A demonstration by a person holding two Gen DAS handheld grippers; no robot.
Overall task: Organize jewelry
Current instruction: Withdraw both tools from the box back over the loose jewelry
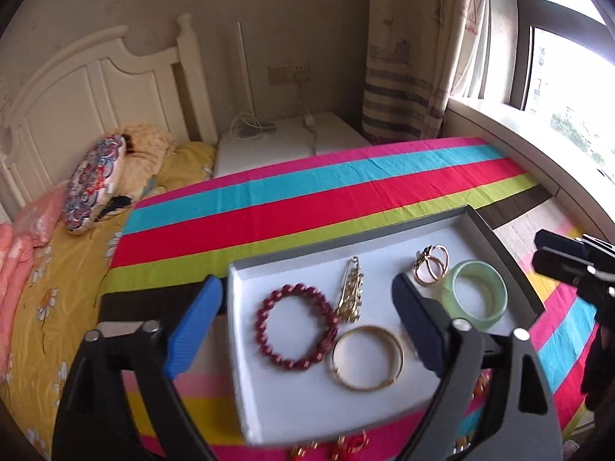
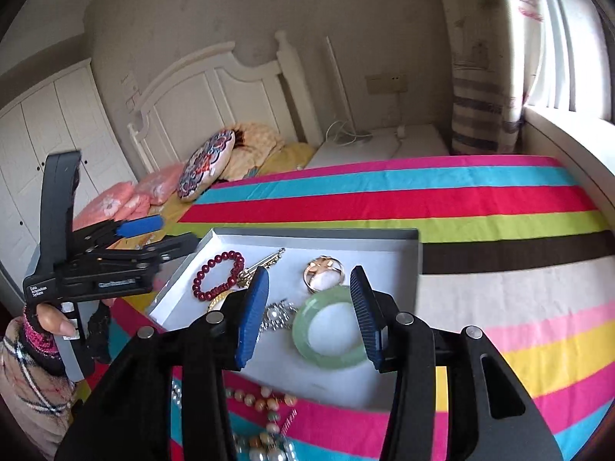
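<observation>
A shallow white tray (image 1: 292, 395) with grey walls lies on the striped cloth. It holds a dark red bead bracelet (image 1: 296, 326), a gold bangle (image 1: 367, 357), a gold pin (image 1: 349, 292), a gold ring piece (image 1: 432, 265) and a green jade bangle (image 1: 474, 294). My left gripper (image 1: 307, 282) hovers over the tray, wide open and holding nothing. In the right wrist view my right gripper (image 2: 310, 272) is open above the green bangle (image 2: 328, 326), which lies flat in the tray (image 2: 346, 388) beside a pearl brooch (image 2: 278, 315). The left gripper (image 2: 180, 232) shows there at the tray's left edge.
Loose bead and pearl strings (image 2: 261, 403) lie on the striped cloth (image 2: 461, 199) in front of the tray. A bed with a patterned pillow (image 1: 96, 184) and white headboard is to the left. A white nightstand (image 1: 288, 142), a curtain and a window ledge lie beyond.
</observation>
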